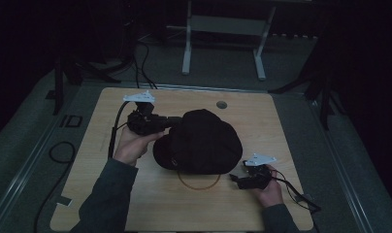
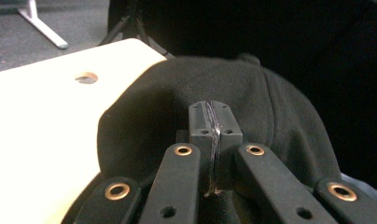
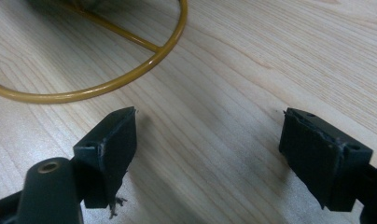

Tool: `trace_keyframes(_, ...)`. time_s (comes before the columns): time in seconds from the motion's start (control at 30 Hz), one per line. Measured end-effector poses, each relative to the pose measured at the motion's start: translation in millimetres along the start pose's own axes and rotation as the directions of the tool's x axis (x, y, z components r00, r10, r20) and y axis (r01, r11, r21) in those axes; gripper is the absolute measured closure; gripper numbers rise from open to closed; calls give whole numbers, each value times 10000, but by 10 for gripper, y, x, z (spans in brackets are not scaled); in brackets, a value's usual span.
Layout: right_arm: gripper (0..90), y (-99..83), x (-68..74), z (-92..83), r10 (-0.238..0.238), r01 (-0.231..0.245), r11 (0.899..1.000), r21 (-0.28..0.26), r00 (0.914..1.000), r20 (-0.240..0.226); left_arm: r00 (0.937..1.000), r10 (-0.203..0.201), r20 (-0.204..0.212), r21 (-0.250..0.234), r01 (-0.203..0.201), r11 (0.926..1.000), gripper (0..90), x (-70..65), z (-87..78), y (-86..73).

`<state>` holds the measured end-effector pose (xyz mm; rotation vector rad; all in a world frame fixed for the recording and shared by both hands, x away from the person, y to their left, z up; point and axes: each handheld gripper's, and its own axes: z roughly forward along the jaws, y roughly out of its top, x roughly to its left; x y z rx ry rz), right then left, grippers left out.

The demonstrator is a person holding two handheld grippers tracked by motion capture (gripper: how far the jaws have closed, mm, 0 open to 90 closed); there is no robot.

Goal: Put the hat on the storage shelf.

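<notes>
A black cap (image 1: 199, 141) sits in the middle of the wooden table (image 1: 150, 204), raised on a stand whose gold wire ring (image 1: 199, 183) shows beneath its near edge. My left gripper (image 1: 173, 121) is level with the cap's left side, tips at the fabric. In the left gripper view the pads (image 2: 213, 126) are pressed together in front of the cap (image 2: 280, 107), and I see nothing between them. My right gripper (image 1: 235, 178) rests low near the cap's right front. Its jaws (image 3: 210, 135) stand wide open over bare wood, just short of the gold ring (image 3: 107, 84).
A round cable hole (image 1: 221, 104) is in the table's far edge, also seen in the left gripper view (image 2: 87, 77). White frame legs (image 1: 187, 53) stand on the floor beyond. Cables trail off the left side (image 1: 63, 150) and from the right gripper (image 1: 296, 191).
</notes>
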<state>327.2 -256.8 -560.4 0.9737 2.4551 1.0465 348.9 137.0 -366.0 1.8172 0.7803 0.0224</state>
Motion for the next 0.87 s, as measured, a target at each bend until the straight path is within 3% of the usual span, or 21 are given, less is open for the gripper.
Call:
trace_keyframes(0.27, 186, 0, 0, 0, -1, 1, 10000, 0, 10000, 1, 9987, -127, 500, 94, 122, 9999, 859, 34, 45, -175)
trace_keyframes(0.37, 187, 0, 0, 0, 0, 0, 10000, 0, 10000, 0, 9988, -277, 394, -124, 282, 9995, 701, 75, 12, -177)
trace_keyframes(0.47, 187, 0, 0, 0, 0, 0, 10000, 1, 10000, -1, 9996, -129, 243, -358, 137, 9993, 576, 89, -53, -169)
trace_keyframes(0.53, 186, 0, 0, 0, 0, 0, 10000, 0, 10000, -2, 10000, -23, 39, -471, 25, 9989, 538, 89, -94, -157)
trace_keyframes(0.6, 187, 0, 0, 0, 0, 0, 10000, 0, 10000, -1, 9989, 118, -443, -470, -138, 9988, 510, 86, -127, -141)
trace_keyframes(0.73, 187, 0, 0, 0, -2, 2, 10000, 0, 10000, 0, 9950, 55, -997, -523, -107, 9986, 495, 125, -175, -128)
trace_keyframes(0.87, 186, 0, 0, 0, -1, 1, 10000, 1, 10000, -2, 9861, 53, -1663, -358, -114, 9993, 475, 185, -227, -153)
